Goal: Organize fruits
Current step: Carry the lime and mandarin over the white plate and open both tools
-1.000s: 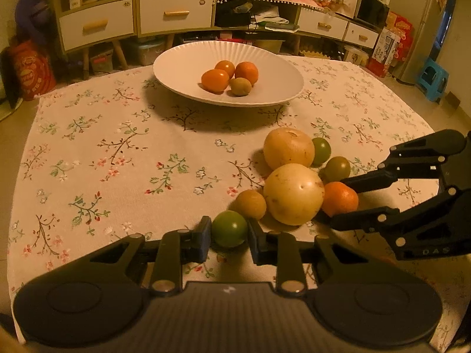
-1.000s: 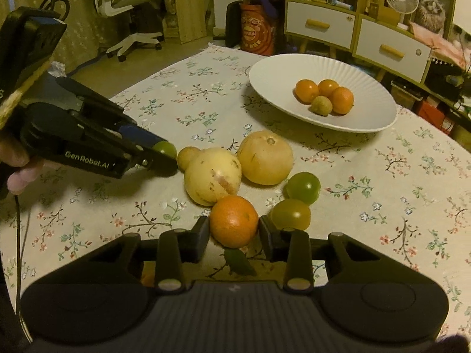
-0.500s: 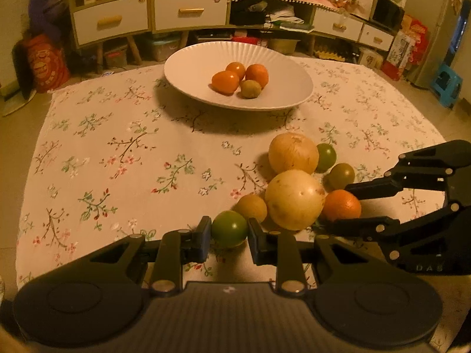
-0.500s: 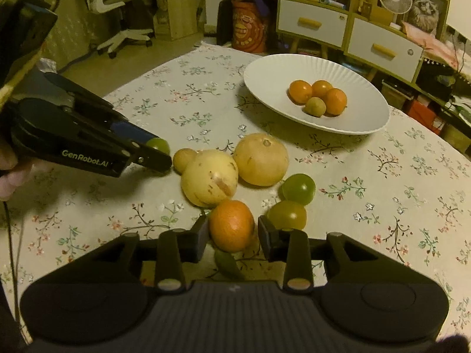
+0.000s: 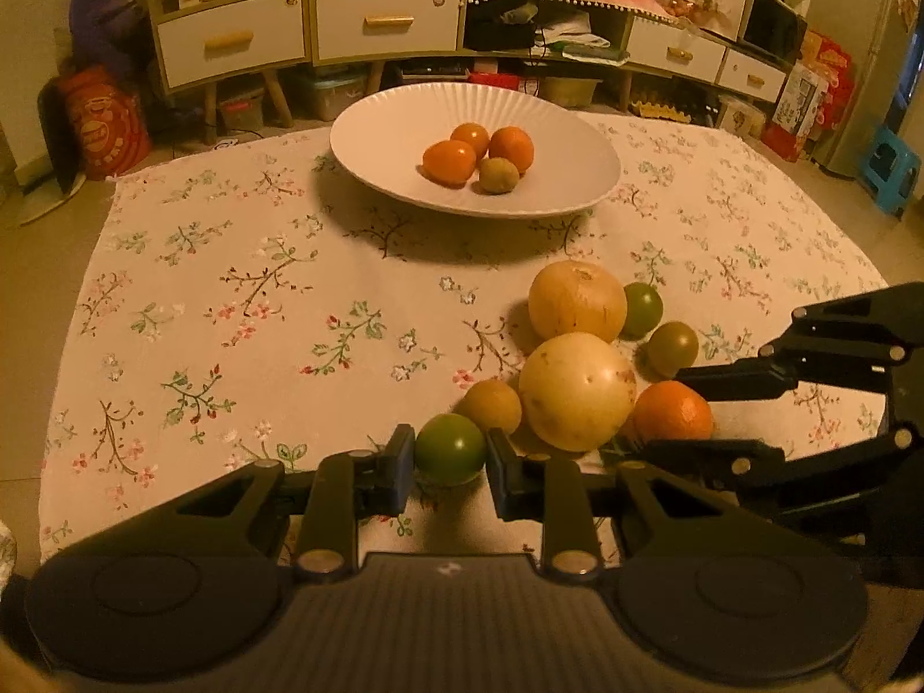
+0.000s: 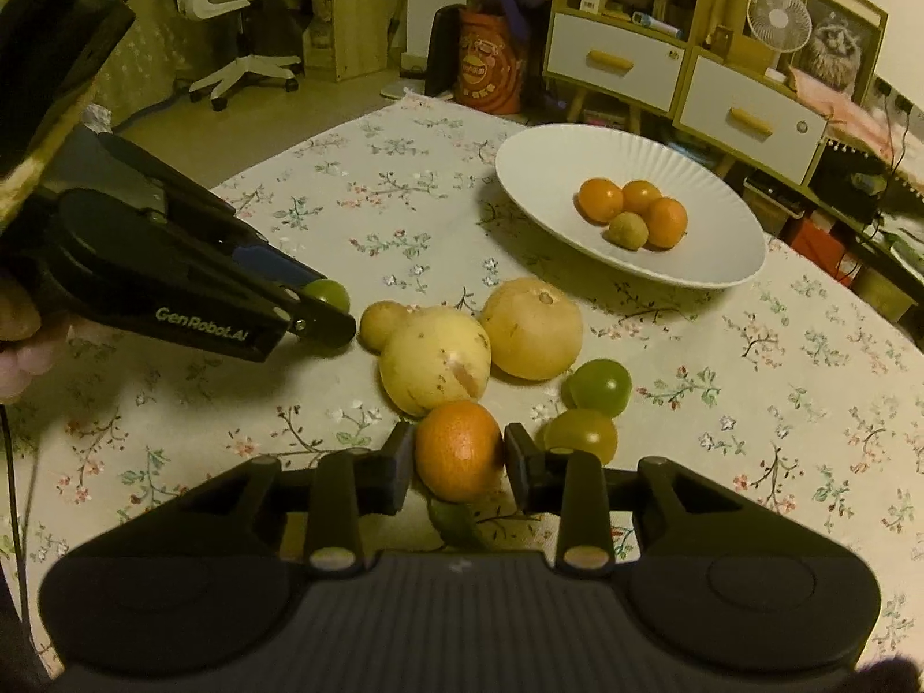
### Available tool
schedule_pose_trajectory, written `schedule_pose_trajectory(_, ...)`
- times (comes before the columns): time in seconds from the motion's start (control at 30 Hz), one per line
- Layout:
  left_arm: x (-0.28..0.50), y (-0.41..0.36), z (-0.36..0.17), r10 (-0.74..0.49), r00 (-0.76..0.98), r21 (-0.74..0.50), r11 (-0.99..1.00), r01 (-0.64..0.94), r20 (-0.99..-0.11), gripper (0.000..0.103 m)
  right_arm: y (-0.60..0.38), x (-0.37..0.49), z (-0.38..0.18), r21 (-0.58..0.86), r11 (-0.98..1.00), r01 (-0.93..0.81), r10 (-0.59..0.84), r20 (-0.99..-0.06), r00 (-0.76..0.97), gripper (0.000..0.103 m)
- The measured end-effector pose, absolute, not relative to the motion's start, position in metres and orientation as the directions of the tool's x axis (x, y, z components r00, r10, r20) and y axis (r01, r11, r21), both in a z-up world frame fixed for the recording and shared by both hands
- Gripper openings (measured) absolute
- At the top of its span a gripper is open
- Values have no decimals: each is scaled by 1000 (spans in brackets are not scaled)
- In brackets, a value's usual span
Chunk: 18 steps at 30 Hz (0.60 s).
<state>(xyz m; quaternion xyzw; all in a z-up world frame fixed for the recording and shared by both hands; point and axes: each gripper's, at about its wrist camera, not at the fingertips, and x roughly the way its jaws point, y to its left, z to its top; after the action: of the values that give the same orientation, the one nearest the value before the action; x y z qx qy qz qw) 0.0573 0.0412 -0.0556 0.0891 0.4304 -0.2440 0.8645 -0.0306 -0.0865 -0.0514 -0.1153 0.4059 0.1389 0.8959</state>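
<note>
My left gripper (image 5: pixel 450 465) is shut on a small green fruit (image 5: pixel 447 447) near the front of the floral tablecloth; the right wrist view shows this left gripper (image 6: pixel 332 315) with the green fruit (image 6: pixel 329 290) at its tip. My right gripper (image 6: pixel 459 465) is shut on an orange (image 6: pixel 456 442). In the left wrist view the right gripper (image 5: pixel 655 409) clasps that orange (image 5: pixel 673 410) from the right. A white plate (image 5: pixel 369 144) at the back holds three oranges and a brownish fruit.
Two big yellow fruits (image 5: pixel 577 300) (image 5: pixel 574 398), a small brown fruit (image 5: pixel 492 404) and two green fruits (image 5: pixel 642 309) (image 5: pixel 671 346) lie clustered between the grippers. A green leaf (image 6: pixel 453 520) lies under the orange. Drawer cabinets (image 5: pixel 231 40) stand beyond the table's far edge.
The right fingers have drawn in a little onto the orange. Both grippers stay almost in place; the left view has tilted slightly.
</note>
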Motion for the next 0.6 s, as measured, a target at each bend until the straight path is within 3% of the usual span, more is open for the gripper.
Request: schedule_pose_trajectory(0.6,79,18,-16,-364,599,-93,896,434,-713,31,-115,-2,-12,-55,987,-152,78,-663,745,30)
